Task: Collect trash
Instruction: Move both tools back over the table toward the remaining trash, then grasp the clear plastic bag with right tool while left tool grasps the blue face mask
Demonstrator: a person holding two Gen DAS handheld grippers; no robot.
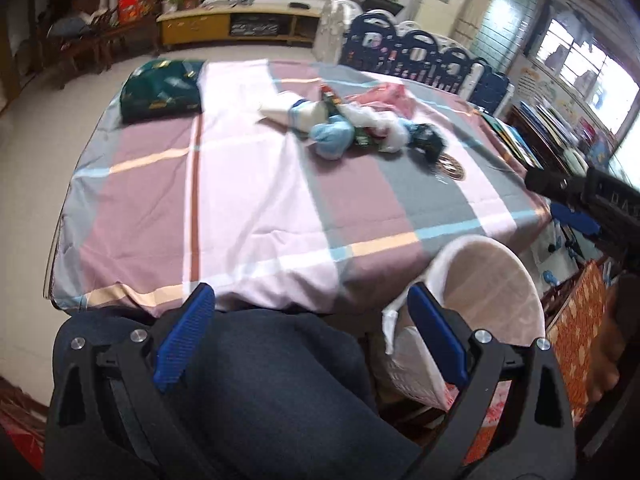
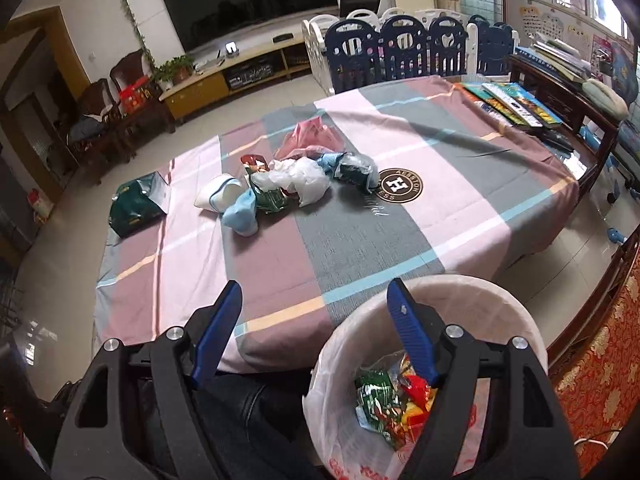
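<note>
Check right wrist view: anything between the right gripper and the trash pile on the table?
Nothing. Between the right gripper and the trash pile lies only bare plaid tablecloth. The lined trash bin sits off to the right, clear of that stretch.

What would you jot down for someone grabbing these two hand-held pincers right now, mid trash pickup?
Left gripper: open, empty, held over your lap.
Right gripper: open, empty, by the bin's rim.
White plastic-lined round bin: beside the table's near edge, already holding green and red crumpled snack wrappers.
Left to do: the pile of crumpled bags, wrappers and paper cups mid-table on the checked tablecloth.
The dark green bag at the far-left corner may be trash; unclear.
</note>
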